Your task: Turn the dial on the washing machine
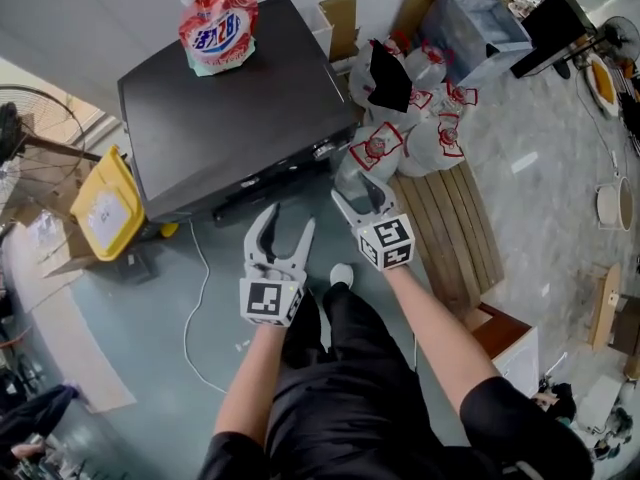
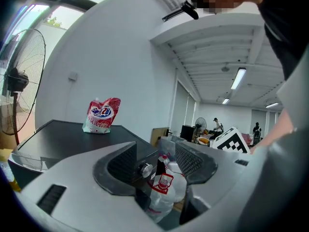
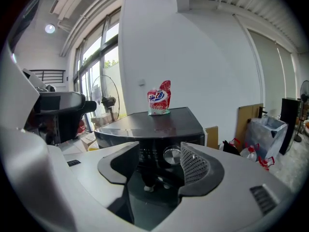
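Observation:
The dark washing machine (image 1: 230,108) stands ahead of me, its front panel facing my grippers. Its round silver dial (image 3: 171,155) shows in the right gripper view, just left of the right finger and some way beyond the tips. My right gripper (image 3: 160,166) is open with nothing between its fingers; in the head view the right gripper (image 1: 360,190) points at the machine's front right corner. My left gripper (image 1: 290,218) is open and empty, lower and to the left. In the left gripper view the dial (image 2: 146,169) sits between the jaws of the left gripper (image 2: 157,166), at a distance.
A red-and-white detergent bag (image 1: 220,26) stands on the machine's lid. Several white bags with red labels (image 1: 420,133) pile up on a wooden pallet (image 1: 450,223) at the right. A yellow bin (image 1: 105,203) stands left; a white cable (image 1: 195,298) runs over the floor.

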A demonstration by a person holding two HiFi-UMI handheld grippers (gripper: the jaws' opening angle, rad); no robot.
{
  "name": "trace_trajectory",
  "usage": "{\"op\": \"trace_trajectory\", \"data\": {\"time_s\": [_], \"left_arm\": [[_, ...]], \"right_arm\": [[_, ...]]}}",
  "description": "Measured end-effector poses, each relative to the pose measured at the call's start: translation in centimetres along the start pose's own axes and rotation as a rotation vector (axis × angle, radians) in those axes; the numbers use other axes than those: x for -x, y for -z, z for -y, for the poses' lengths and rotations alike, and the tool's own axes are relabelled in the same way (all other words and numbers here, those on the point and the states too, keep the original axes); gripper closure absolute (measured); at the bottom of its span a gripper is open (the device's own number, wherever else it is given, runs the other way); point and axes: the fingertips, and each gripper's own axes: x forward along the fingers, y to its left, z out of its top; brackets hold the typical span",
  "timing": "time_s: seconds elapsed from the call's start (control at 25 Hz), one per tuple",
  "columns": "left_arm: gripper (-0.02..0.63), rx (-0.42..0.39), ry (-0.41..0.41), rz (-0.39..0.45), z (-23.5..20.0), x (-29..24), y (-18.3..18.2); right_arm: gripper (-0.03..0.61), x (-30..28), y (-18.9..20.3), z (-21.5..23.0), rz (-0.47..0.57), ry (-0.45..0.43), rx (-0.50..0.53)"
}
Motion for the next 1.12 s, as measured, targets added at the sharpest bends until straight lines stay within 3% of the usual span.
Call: {"op": "trace_trajectory", "data": {"time_s": [0.32, 0.8, 1.12], "left_arm": [[0.385, 0.006, -0.048, -0.012, -3.2, -1.4, 2.5], [0.39, 0.017, -0.14, -0.016, -4.7, -1.5, 5.3], [0.39, 0.032, -0.131, 0.001, -4.2, -2.6, 5.3]], "right_arm": [[0.339, -4.6, 3.2, 1.3, -0.029, 0.008, -0.001], [0.327, -9.6, 5.7, 2.6, -0.061, 0.002, 0.047], [0.322, -11.6, 6.0, 3.1, -0.047, 0.022, 0.061]]}}
